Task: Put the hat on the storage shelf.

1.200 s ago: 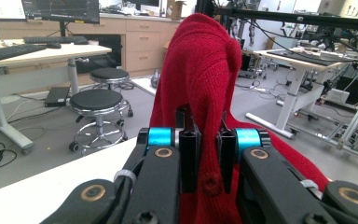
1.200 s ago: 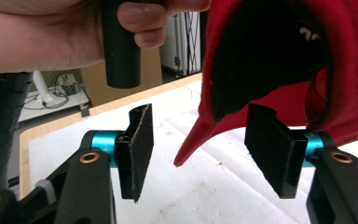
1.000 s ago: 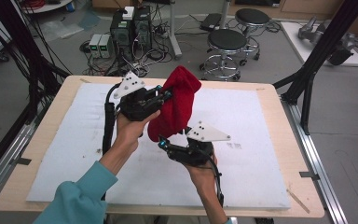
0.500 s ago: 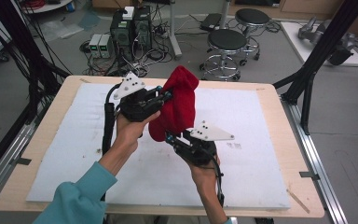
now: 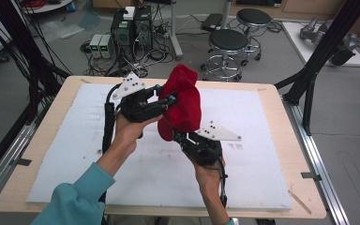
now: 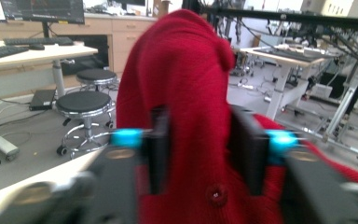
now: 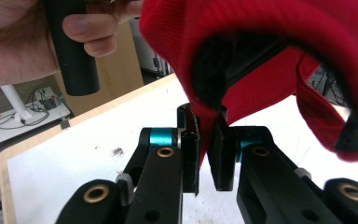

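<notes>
High view: both hand-held grippers lift red garment [image 5: 183, 104] above white mat [image 5: 262, 140].

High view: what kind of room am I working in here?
Likely a robotics lab or workshop: black frame struts around the wooden table, computer towers with tangled cables on the floor, and rolling stools.

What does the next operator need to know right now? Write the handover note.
Left gripper: shut on the red knitted garment, bunched fabric between its jaws.
Right gripper: shut on the garment's lower edge.
Garment: held in the air between both grippers, above the white mat, not touching it.
Done: garment lifted and gripped at two places.
Left, likely: spread or fold it, then lay it on the mat.
</notes>
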Available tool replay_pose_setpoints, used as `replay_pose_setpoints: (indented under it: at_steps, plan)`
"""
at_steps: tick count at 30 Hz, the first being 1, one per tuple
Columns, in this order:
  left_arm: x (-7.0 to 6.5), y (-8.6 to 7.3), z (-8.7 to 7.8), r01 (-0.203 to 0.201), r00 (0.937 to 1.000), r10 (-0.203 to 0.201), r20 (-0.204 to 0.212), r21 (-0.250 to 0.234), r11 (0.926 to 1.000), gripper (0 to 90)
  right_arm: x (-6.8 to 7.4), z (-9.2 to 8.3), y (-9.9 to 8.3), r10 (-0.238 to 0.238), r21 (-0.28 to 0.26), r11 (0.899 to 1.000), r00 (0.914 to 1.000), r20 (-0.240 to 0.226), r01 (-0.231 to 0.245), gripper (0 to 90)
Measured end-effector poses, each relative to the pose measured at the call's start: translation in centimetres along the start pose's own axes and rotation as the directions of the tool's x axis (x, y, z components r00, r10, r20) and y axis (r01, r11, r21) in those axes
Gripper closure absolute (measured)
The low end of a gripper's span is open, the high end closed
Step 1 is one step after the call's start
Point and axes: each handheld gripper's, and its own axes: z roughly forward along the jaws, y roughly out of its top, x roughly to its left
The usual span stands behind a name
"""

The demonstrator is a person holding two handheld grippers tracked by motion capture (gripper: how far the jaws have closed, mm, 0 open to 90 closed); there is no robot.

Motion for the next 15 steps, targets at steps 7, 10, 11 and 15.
replay_pose_setpoints:
  at_steps: [7, 10, 11, 15]
  plan:
    - [0.8, -0.1, 0.1, 0.059, 0.9980, -0.060, 0.021, 0.033, 0.9977, 12.0, 0.0, -0.2, 0.0, -0.004, -0.006, 1.000, 0.9998, 0.017, 0.004, 84.6]
    - [1.2, -0.1, -0.2, 0.050, 0.9982, -0.052, 0.031, 0.047, 0.9976, 11.3, -0.1, -0.2, 0.1, 0.001, -0.007, 1.000, 0.9998, 0.018, -0.001, 84.6]
    - [1.2, -0.1, -0.3, 0.043, 0.9986, -0.045, 0.028, 0.050, 0.9978, 11.3, -0.1, -0.2, 0.1, -0.002, -0.006, 1.000, 0.9998, 0.022, 0.002, 84.6]
    - [1.5, 0.1, -1.2, 0.013, 0.9998, -0.013, 0.014, 0.038, 0.9992, 11.4, -0.1, -0.1, 0.2, -0.010, -0.003, 1.000, 0.9997, 0.022, 0.010, 84.6]
